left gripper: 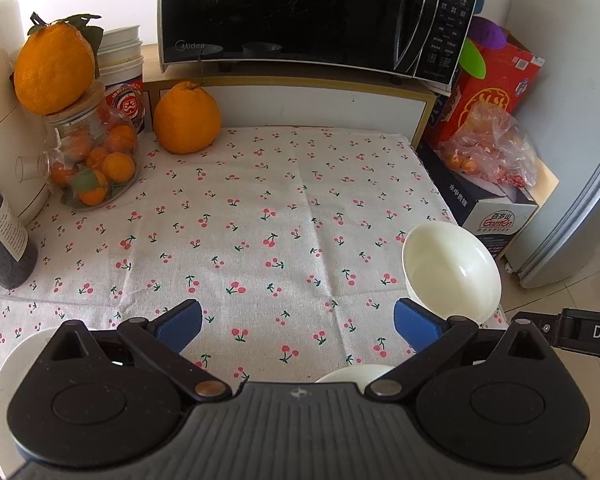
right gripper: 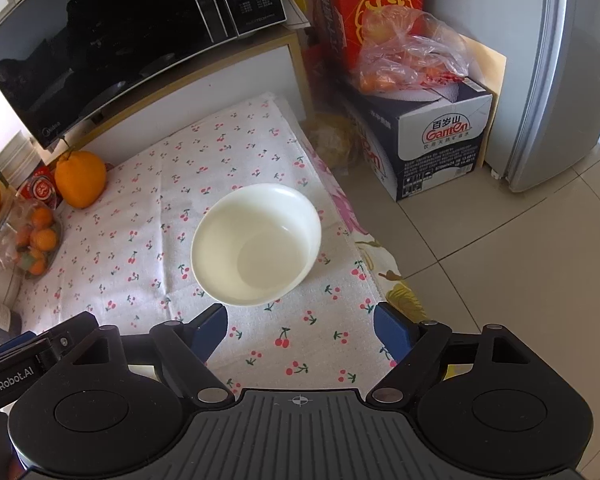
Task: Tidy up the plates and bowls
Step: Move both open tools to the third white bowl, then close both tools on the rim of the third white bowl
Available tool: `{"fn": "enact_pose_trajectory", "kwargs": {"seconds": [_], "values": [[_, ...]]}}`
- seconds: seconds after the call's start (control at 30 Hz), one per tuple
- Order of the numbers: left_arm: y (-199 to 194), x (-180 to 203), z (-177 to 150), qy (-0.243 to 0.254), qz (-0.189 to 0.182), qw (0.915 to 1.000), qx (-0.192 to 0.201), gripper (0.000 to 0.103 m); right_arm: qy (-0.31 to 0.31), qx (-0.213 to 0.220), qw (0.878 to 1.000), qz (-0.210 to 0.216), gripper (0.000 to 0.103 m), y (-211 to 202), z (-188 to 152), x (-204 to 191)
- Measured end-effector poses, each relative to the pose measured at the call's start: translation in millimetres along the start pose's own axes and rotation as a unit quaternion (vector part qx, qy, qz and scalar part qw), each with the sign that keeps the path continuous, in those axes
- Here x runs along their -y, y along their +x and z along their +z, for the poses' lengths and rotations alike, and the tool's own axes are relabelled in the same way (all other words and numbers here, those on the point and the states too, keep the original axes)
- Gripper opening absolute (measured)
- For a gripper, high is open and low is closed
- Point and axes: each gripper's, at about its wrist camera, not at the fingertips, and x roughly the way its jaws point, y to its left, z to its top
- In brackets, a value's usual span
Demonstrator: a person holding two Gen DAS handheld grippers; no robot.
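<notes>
White bowl [right gripper: 257,245] on cherry-print cloth [right gripper: 204,168], just ahead of right tool [right gripper: 300,330], both tools wide, left tool [left gripper: 298,326] empty.

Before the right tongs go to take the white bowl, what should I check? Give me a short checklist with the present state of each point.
1. Right tongs open: ok, blue pads wide apart.
2. Right tongs empty: ok.
3. White bowl upright on the cherry cloth: ok.
4. Bowl empty: ok, the inside shows bare.
5. Bowl safely away from the table edge: not ok, it stands near the right edge.
6. Left tongs open and out of the way: ok, empty, bowl beyond their right pad.
</notes>
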Motion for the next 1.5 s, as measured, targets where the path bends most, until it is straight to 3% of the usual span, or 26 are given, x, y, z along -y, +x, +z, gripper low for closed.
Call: {"fn": "enact_pose_trajectory", "kwargs": {"seconds": [0.23, 0.33, 0.47, 0.63, 0.73, 0.87, 1.27, 1.5], "values": [[16.3, 5.0, 11.4, -0.054, -0.043, 0.9973, -0.024, 0.102, 0.037, -0.005, 0.999, 0.007, 0.084, 11.2, 10.3, 13.9], [24.5, 17.1, 13.2, -0.044, -0.046, 0.9977, -0.025, 0.101, 0.043, -0.009, 0.999, 0.007, 0.083, 17.8, 14.4, 16.1], [43.2, 28.2, 15.7, -0.035, -0.049, 0.9974, -0.040, 0.085, 0.055, -0.009, 0.998, 0.020, 0.078, 26.7, 19.9, 19.6], [62.9, 31.5, 17.2, -0.059, -0.070, 0.9939, -0.061, 0.068, 0.061, -0.036, 0.997, 0.032, 0.049, 47.9, 24.3, 18.3], [70.0, 37.1, 17.1, -0.053, -0.075, 0.9934, -0.069, 0.060, 0.068, -0.042, 0.996, 0.032, 0.038, 55.9, 27.2, 19.0], [79.1, 40.6, 16.7, -0.055, -0.085, 0.9914, -0.083, 0.043, 0.071, -0.043, 0.996, 0.036, 0.032, 60.2, 29.9, 17.7], [86.8, 43.5, 14.4, -0.060, -0.111, 0.9873, -0.097, 0.013, 0.063, -0.061, 0.996, 0.027, 0.010, 75.5, 29.8, 14.5], [76.6, 40.5, 16.4, -0.057, -0.115, 0.9880, -0.086, 0.010, 0.053, -0.051, 0.996, 0.043, 0.010, 63.5, 32.3, 7.9]]}}
